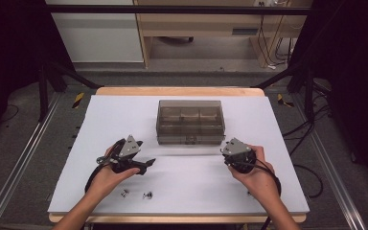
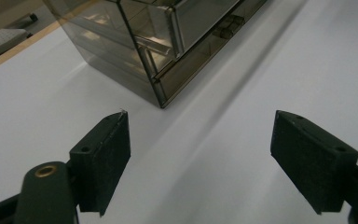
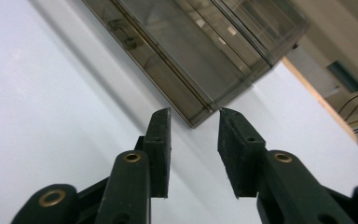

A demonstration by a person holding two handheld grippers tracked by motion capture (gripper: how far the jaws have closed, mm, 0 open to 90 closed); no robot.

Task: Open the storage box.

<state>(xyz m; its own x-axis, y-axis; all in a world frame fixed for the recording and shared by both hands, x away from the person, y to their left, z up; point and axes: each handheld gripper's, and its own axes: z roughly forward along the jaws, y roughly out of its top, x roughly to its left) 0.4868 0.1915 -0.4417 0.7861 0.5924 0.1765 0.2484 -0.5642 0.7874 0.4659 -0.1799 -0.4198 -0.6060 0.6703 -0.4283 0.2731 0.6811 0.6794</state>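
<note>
left gripper (image 2: 200, 163): jaws spread, empty | right gripper (image 3: 193, 154): jaws parted, empty | box (image 1: 190, 120): closed

L gripper (image 1: 146, 165) jaws wide, empty; R gripper (image 1: 231, 154) jaws narrower (also empty), both hand-held low.

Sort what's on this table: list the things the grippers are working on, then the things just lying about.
In the job: smoky plastic box, closed; left gripper and right gripper, both open beside it.
Lying about: two small metal pieces near the front edge; white table cover.

The small metal parts (image 1: 135, 194) near the table's front edge are showing too small to identify, and the smoky plastic box (image 2: 168, 42) is running off the left gripper view's top edge.
</note>
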